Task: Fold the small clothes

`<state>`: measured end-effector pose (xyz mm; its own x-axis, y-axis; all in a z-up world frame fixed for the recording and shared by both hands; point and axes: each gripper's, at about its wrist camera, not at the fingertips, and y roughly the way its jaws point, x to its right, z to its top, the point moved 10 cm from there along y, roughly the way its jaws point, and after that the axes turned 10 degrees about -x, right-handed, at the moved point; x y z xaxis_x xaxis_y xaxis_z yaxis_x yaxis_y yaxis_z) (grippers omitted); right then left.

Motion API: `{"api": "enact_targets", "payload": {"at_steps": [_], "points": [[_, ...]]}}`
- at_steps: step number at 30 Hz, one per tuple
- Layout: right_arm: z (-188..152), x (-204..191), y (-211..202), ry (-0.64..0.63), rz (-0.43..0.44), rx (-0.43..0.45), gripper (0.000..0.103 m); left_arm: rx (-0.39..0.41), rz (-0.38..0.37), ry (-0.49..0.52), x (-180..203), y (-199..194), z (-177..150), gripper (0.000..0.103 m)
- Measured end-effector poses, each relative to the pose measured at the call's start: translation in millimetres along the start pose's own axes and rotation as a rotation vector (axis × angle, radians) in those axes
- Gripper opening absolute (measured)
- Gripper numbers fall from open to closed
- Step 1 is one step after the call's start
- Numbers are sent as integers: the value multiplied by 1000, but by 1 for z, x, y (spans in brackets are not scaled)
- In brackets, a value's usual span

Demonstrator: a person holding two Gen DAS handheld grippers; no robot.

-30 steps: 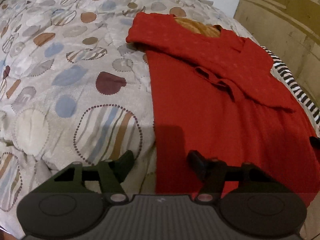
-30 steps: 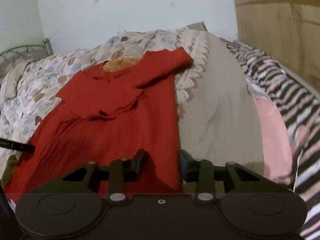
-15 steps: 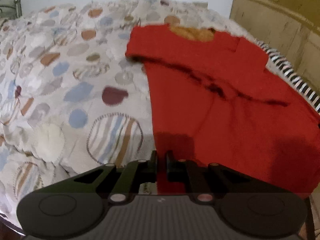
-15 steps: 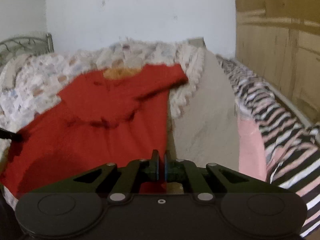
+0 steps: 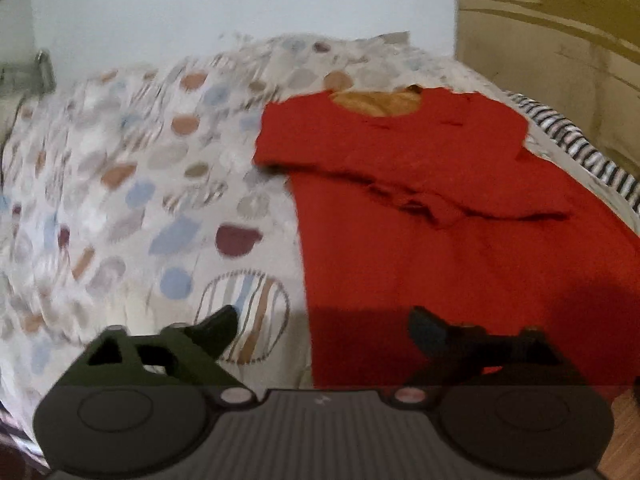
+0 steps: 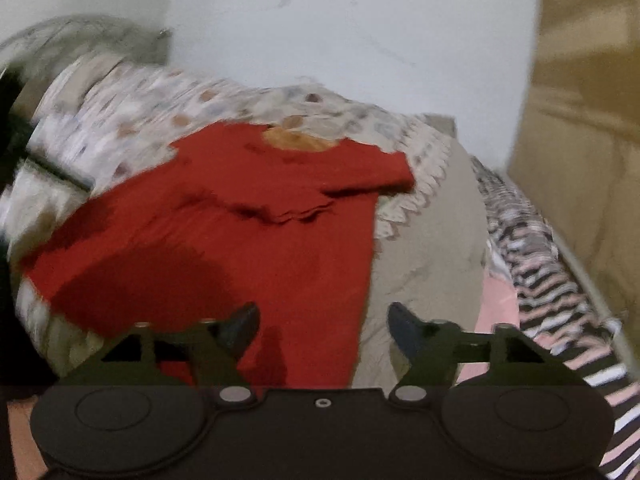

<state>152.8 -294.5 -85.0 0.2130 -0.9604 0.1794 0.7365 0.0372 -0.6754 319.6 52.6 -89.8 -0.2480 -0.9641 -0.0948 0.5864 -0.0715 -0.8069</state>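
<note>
A small red dress (image 5: 440, 232) with an orange inner neck lies flat on the bed, sleeves folded in across its chest. It also shows in the right wrist view (image 6: 240, 240). My left gripper (image 5: 324, 326) is open and empty above the dress's lower left hem corner. My right gripper (image 6: 324, 320) is open and empty above the lower right hem corner. Neither gripper touches the cloth.
The dress rests on a spotted quilt (image 5: 140, 200) with a beige underside (image 6: 432, 248). A striped blanket (image 6: 552, 280) lies to the right along a wooden wardrobe (image 6: 584, 120). A white wall (image 5: 240, 8) and a metal bed frame (image 5: 40, 72) stand behind.
Both grippers were shut on the hem corners half a second ago; both have opened wide and let go. Both have pulled back and tilted up a little.
</note>
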Motion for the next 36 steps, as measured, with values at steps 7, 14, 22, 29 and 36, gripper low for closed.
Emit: {"api": "enact_targets", "payload": {"at_steps": [7, 14, 22, 29, 36], "points": [[-31, -34, 3, -334, -154, -44, 91, 25, 41, 167, 47, -10, 0, 103], [-54, -44, 35, -689, -419, -69, 86, -15, -43, 193, 85, -7, -9, 103], [-57, -53, 31, -829, -394, -74, 18, -19, -124, 172, 105, -13, -2, 103], [-15, -41, 8, -586, -202, -105, 3, 101, -217, 165, 112, -39, 2, 103], [56, -14, -9, -182, 60, -107, 3, 289, -336, 342, 159, -76, -36, 103]]}}
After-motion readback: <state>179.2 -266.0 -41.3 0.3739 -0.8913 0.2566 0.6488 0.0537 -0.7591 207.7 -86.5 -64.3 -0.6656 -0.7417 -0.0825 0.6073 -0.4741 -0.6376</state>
